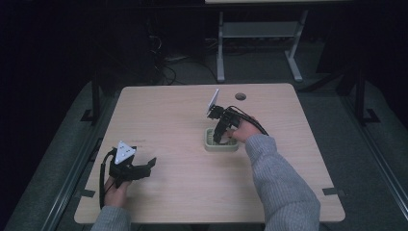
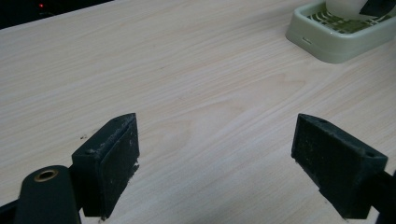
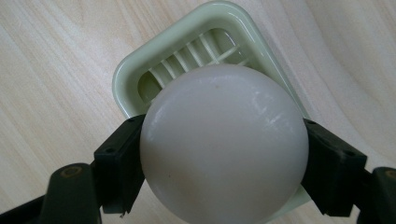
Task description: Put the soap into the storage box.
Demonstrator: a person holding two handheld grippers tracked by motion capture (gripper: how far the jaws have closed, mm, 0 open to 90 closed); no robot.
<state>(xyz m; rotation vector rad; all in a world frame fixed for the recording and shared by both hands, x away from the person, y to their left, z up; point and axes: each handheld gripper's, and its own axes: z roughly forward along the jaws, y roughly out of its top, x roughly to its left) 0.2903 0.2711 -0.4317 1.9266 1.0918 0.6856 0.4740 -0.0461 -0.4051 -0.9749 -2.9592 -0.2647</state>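
A white ball (image 3: pixel 224 144), smooth and kinda glossy, is pinched between the two black jaws of the right gripper (image 3: pixel 224 163), one jaw pressed on each side of it. It's held right over a pale green slatted tray (image 3: pixel 140 70), which sits on the light wood table (image 1: pixel 168 115) a bit right of centre; whether the ball is touching the slats can't be told. Over at the near left corner, the left gripper (image 1: pixel 144 166) is held low above the tabletop, its jaws spread wide with nothing but bare wood between them. The tray's corner is seen well off in the left gripper view.
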